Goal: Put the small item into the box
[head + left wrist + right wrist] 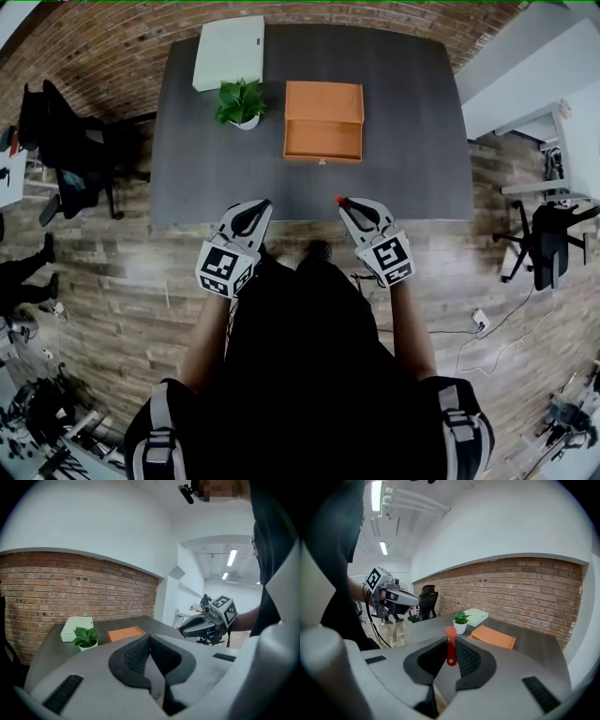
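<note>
Two grippers are held just before one dark table point(403, 141), on which one orange box point(323, 120), one potted plant point(242, 101) and one white case point(229, 52) are set. The left gripper point(257, 206) is seen with its jaws pressed together, nothing between them. The right gripper point(347, 204) is clamped on one small red item point(450, 646), well short of the box. In the head view only a red speck is shown. Its upright strip shape is shown in the right gripper view alone.

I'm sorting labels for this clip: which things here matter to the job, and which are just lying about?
Job: small red flat item, clamped in the jaws of the right gripper; orange box.
Lying about: small green plant in a white pot; flat white box; black office chair.
</note>
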Tool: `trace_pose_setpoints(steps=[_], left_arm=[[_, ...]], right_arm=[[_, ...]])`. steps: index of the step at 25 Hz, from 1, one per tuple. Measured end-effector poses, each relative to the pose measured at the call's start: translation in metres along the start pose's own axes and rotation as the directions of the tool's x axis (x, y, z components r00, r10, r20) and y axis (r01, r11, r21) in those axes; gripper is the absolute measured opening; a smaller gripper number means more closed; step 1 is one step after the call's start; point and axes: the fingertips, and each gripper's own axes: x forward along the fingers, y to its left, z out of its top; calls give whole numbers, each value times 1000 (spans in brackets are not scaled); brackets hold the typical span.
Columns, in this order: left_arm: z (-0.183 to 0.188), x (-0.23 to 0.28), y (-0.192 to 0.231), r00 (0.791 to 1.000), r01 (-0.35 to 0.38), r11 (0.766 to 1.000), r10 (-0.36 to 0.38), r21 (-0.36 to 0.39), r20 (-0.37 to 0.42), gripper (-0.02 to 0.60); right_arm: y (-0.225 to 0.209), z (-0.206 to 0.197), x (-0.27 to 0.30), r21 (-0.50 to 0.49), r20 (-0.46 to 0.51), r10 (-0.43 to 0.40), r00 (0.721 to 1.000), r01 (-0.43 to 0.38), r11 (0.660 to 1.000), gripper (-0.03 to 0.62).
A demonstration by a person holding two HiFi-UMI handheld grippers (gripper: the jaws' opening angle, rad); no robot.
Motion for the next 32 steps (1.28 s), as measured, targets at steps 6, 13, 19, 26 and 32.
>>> trace_pose_setpoints(steps=[6,13,19,26,32], left_arm=[[-2,6,-9,1000,-22,1000,21,-21,-8,23],[-3,21,19,1000,29,999,-29,-34,-4,23],[15,43,47,993,110,994,-109,-16,41,23],[13,54,86,987,154,988,-154,-5,44,23],[6,57,112,993,106,993,-104,-51,48,23]], right_arm=[[-10,2,7,-23,-10,43,999,-43,999,64],[-13,18,39,-26,-15,31,999,-31,999,64],[-28,32,62,-36,-47,-41,998,39,999,64],[-51,37,79,-21,-90,-164,982,163,986,64],[-58,43,93,39,-59,-95,994,98,994,64]])
